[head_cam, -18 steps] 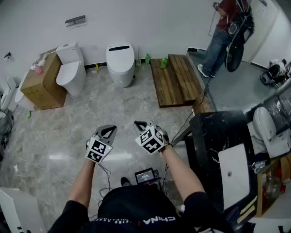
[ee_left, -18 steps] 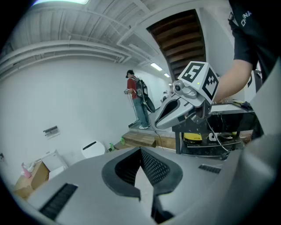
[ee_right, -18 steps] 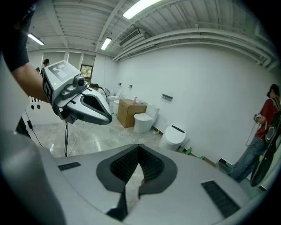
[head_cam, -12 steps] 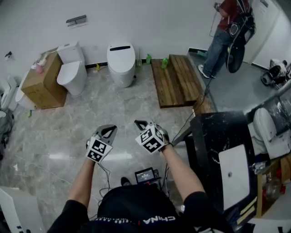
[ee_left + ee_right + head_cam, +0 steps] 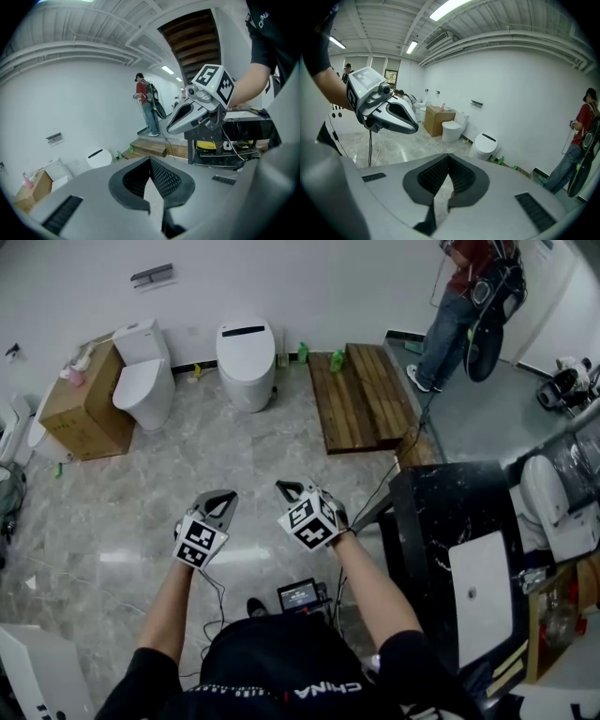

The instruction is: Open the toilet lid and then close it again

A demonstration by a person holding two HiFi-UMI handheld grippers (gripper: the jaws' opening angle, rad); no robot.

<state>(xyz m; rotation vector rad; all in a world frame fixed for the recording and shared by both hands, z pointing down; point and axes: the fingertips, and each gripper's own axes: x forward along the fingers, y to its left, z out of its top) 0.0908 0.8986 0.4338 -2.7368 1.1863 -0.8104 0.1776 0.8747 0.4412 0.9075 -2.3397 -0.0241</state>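
Left claw (image 5: 223,498): jaws together, empty, centre of frame.
Right claw (image 5: 287,489): jaws together, empty.
Toilet (image 5: 246,360): upper centre, lid down.

Forearms stretched ahead of the torso (image 5: 281,667) — left gripper (image 5: 225,497) and right gripper (image 5: 284,490) side by side, apart, tilted downward — both jaws pressed together.

A black short-sleeved shirt (image 5: 272,667) with white lettering is worn. Black-and-white marker cubes (image 5: 200,545) are mounted on the grey left gripper (image 5: 224,495) and right gripper (image 5: 284,488).
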